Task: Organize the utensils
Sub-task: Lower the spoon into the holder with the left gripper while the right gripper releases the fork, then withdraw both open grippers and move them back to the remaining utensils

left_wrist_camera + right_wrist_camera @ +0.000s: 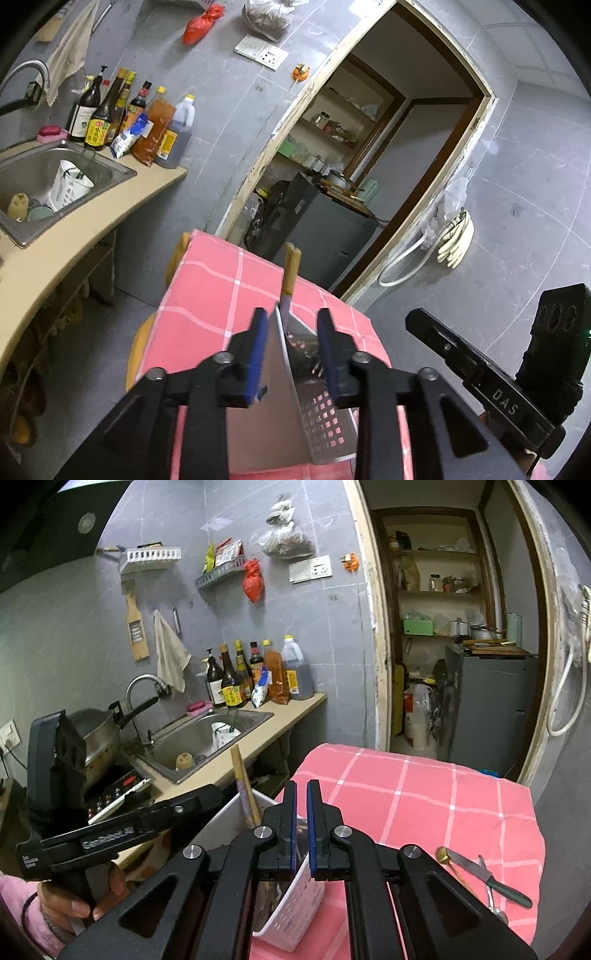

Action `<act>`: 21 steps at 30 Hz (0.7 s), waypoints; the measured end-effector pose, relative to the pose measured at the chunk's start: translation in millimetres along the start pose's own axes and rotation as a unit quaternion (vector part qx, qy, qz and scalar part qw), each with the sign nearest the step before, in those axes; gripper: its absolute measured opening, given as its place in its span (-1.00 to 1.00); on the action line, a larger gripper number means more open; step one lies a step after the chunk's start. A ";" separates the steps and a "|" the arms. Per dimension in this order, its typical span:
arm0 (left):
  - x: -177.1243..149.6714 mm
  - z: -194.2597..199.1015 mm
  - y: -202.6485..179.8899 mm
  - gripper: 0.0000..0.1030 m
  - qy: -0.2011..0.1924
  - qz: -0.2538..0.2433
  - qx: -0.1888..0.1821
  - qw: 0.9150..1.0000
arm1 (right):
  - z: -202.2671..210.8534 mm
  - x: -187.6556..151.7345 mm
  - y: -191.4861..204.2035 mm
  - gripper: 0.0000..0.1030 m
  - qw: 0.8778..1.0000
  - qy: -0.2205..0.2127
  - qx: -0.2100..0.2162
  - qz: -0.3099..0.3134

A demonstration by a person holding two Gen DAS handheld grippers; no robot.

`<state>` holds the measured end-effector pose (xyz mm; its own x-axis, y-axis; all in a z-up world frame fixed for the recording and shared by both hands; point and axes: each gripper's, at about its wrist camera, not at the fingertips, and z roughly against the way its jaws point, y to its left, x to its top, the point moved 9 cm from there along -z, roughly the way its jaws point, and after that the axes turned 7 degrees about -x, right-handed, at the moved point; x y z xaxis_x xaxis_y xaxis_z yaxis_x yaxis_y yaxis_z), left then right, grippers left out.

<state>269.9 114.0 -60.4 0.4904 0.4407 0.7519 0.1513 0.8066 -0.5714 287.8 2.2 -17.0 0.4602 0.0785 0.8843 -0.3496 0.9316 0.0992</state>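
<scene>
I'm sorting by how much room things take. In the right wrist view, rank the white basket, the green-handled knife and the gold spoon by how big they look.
1. white basket, clearly largest, though nearest the camera.
2. and 3. green-handled knife and gold spoon look alike in length; the spoon is partly hidden by the gripper, so unranked.

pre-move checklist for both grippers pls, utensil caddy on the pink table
1. Left gripper open around the knife: ok.
2. Wooden-handled knife upright in the white caddy: ok.
3. Right gripper pinching the caddy wall: cannot tell; jaws nearly closed at the rim.
4. Caddy resting flat on the pink tablecloth: cannot tell, it looks tilted.
5. Gold spoon, green-handled knife and a silver utensil lie loose on the cloth: not ok.
</scene>
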 end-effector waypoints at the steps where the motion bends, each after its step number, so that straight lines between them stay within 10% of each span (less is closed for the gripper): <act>1: 2.0 2.0 -2.4 -0.33 -0.003 -0.003 0.001 1.000 | 2.9 1.1 -3.7 -0.84 1.000 -0.003 -0.004 -0.004; 5: 10.3 8.0 -16.7 0.00 -0.013 -0.023 0.005 1.000 | 18.8 6.6 -21.7 -0.17 0.999 -0.021 -0.020 -0.027; 9: 17.8 8.8 -37.9 0.32 -0.017 -0.047 0.007 0.999 | 37.3 12.2 -45.3 -0.07 0.998 -0.035 -0.045 -0.036; 16: 19.5 1.9 -84.6 0.90 -0.030 -0.085 0.003 0.996 | 82.0 21.5 -103.2 0.84 0.992 -0.079 -0.086 -0.053; 21: 6.5 -15.2 -122.5 0.99 -0.018 -0.119 -0.018 0.993 | 95.5 14.7 -152.4 0.95 0.989 -0.070 -0.116 -0.057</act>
<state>267.6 12.1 9.5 0.4067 0.2528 0.8779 0.2909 0.8751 -0.3868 269.9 -172.5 24.4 0.3628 -0.0674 0.9294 -0.0969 0.9892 0.1095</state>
